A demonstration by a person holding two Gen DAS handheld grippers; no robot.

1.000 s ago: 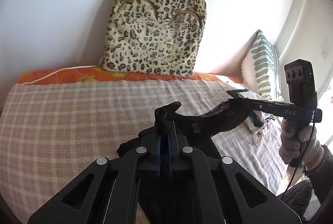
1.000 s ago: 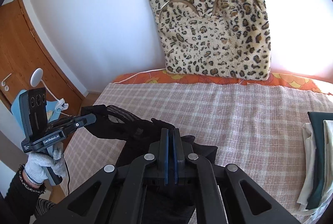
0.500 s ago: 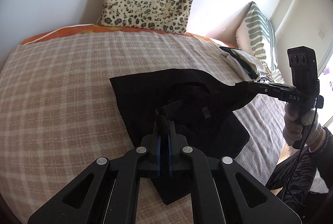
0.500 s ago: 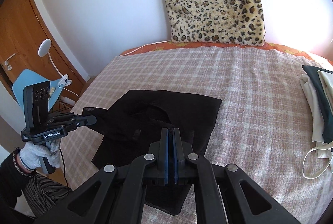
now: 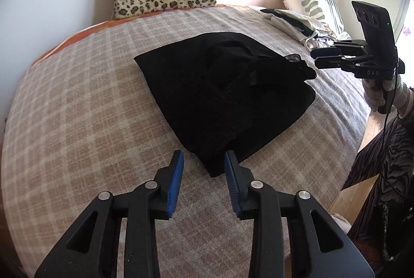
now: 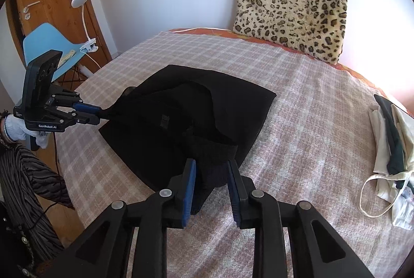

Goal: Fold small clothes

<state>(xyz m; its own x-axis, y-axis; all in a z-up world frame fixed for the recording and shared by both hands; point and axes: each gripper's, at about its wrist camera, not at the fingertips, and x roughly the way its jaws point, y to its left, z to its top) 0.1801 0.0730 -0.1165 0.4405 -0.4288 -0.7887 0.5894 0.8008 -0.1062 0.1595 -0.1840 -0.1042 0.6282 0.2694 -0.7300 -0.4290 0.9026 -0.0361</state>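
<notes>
Black garment (image 5: 227, 97) corner between just-opened left gripper (image 5: 204, 161) fingers (image 5: 177, 174), untouched.

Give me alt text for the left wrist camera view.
The left tool, jaws just opened, points down at a black garment lying on a checked bedspread. The right tool sits open at its far corner.

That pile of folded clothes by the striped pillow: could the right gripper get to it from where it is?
Probably yes. The right gripper is open over the black garment's corner, and only bare checked blanket lies between it and the pile; nothing blocks the way.
</notes>
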